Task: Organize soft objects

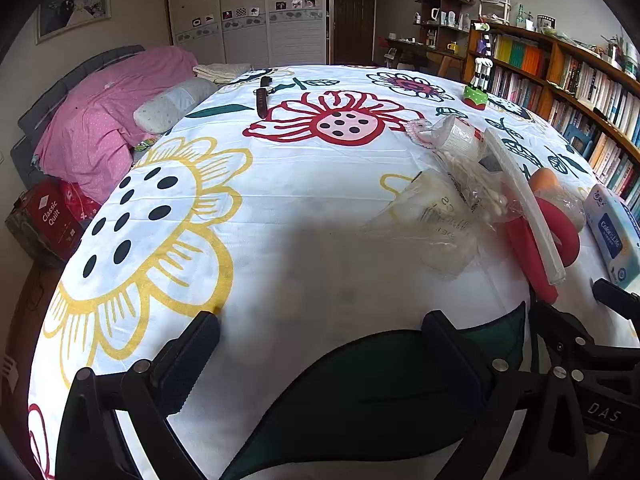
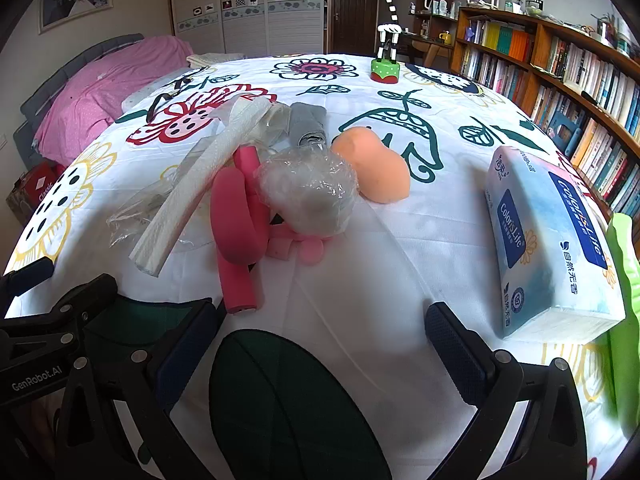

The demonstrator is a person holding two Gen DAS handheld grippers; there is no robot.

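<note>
A heap of soft things lies on the flowered bedspread (image 2: 400, 248): a pink foam roll (image 2: 236, 220), a white net sleeve (image 2: 192, 192), a crumpled clear bag (image 2: 308, 192), an orange sponge (image 2: 376, 164) and a grey cloth (image 2: 306, 124). A blue tissue pack (image 2: 548, 240) lies to the right. My right gripper (image 2: 324, 332) hangs open just short of the heap, nothing between its fingers. My left gripper (image 1: 320, 344) is open too, over bare bedspread, with the heap up to its right: the pink foam roll (image 1: 528, 252), the white net sleeve (image 1: 520, 196) and a clear bag of cotton swabs (image 1: 472, 184).
A toy giraffe on a green base (image 2: 386, 40) stands at the far side of the bed. A dark strap (image 1: 262, 98) lies at the far left. Pink bedding (image 1: 108, 112) and a pillow (image 1: 172, 106) are left; bookshelves (image 2: 560, 68) run along the right. A green object (image 2: 624, 320) is at the right edge.
</note>
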